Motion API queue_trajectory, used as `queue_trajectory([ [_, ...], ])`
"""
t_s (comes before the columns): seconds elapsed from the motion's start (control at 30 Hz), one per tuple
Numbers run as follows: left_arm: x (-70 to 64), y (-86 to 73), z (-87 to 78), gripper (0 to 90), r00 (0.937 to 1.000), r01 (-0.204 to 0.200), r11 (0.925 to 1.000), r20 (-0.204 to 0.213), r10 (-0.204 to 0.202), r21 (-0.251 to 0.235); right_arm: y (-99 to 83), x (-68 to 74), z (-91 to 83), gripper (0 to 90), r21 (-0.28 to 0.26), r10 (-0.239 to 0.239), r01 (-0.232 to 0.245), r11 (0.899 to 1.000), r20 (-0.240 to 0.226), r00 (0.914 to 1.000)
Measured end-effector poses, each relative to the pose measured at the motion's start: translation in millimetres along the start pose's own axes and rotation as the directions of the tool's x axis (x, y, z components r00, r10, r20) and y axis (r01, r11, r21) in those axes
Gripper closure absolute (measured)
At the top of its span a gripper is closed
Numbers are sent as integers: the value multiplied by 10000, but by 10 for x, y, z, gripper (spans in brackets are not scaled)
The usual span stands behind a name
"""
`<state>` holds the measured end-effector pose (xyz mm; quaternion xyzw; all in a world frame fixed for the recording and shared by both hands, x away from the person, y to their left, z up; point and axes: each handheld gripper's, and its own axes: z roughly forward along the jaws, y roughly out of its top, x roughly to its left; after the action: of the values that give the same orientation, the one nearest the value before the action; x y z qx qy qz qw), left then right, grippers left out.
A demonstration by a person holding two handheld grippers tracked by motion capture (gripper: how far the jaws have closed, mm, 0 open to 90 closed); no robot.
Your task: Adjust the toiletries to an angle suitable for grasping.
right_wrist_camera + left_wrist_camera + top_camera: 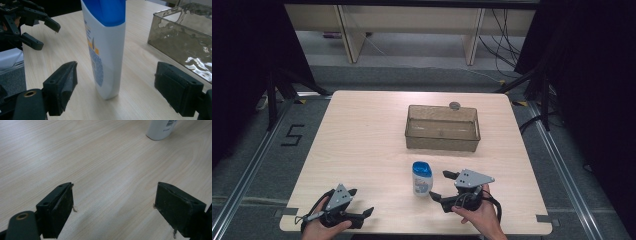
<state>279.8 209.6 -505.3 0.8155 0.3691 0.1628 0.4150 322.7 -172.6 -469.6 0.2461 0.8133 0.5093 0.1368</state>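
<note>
The table (362, 150) is light wood grain. At about 12 o'clock from my hands sits the clear smoked bin (442, 128), well apart from both grippers. The white bottle (422, 178) with the blue cap stands upright near the table's front edge, at 6 o'clock from the bin. My right gripper (441, 186) sits just beside the bottle at its 3 o'clock, jaws spread wide; in the right gripper view the bottle stands ahead between the two jaws, untouched by either. My left gripper (360, 202) rests at the bottle's 8 o'clock, well apart, jaws likewise spread wide over bare wood, holding nothing.
</note>
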Motion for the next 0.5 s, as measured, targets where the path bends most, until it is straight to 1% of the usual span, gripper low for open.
queue_trajectory([
  [0.03, -3, -1, 3, 148, 10000, -29, 10000, -90, 28, -82, 9, 10, 26, 195, -21, 15, -15, 10000, 22, 10000],
  [0.13, 0, -1, 0, 148, 10000, -2, 10000, -7, 2, 35, 29, 21, 67, 197, -8, -101, 101, 9999, -142, 9998],
  [0.17, 0, 1, 0, 148, 10000, 8, 10000, -3, -8, -5, 33, 35, 75, 199, 4, 47, -47, 10000, -144, 9999],
  [0.2, 0, 1, 0, 148, 10000, 8, 10000, -3, -8, -5, 33, 35, 75, 199, 4, 47, -47, 10000, -144, 9999],
  [0.23, -2, -1, 1, 148, 10000, -49, 10000, -85, 49, -67, 38, 27, 116, 199, -73, -50, 48, 10000, -301, 9995],
  [0.27, -2, 1, -4, 148, 10000, -52, 10000, -79, 52, 33, 43, 32, 130, 199, -91, -163, 162, 9998, -137, 9998],
  [0.3, -1, -2, 1, 148, 10000, 2, 10000, 4, -2, -14, 50, 30, 139, 200, 3, -182, 183, 9998, -254, 9995],
  [0.33, -1, -2, 1, 148, 10000, 2, 10000, 4, -2, -14, 51, 31, 149, 201, 66, -177, 179, 9998, -205, 9996],
  [0.37, -2, 1, -1, 148, 10000, 0, 10000, 18, 0, -3, 52, 34, 172, 203, -53, -204, 203, 9998, -216, 9996],
  [0.4, 0, 1, -3, 148, 10000, -70, 10000, -10, 70, 24, 53, 50, 186, 204, -95, -114, 113, 9999, -155, 9998],
  [0.43, 9, 3, -12, 148, 9997, -229, 9996, -91, 230, 171, 62, 44, 201, 204, -132, -231, 227, 9997, -250, 9994],
  [0.47, 9, 3, -12, 148, 9997, -229, 9996, -91, 230, 171, 70, 43, 213, 205, -105, -258, 255, 9996, -342, 9991],
  [0.5, -1, 0, 0, 148, 10000, 7, 10000, 15, -7, 2, 77, 51, 221, 205, -4, -231, 231, 9997, -267, 9994],
])
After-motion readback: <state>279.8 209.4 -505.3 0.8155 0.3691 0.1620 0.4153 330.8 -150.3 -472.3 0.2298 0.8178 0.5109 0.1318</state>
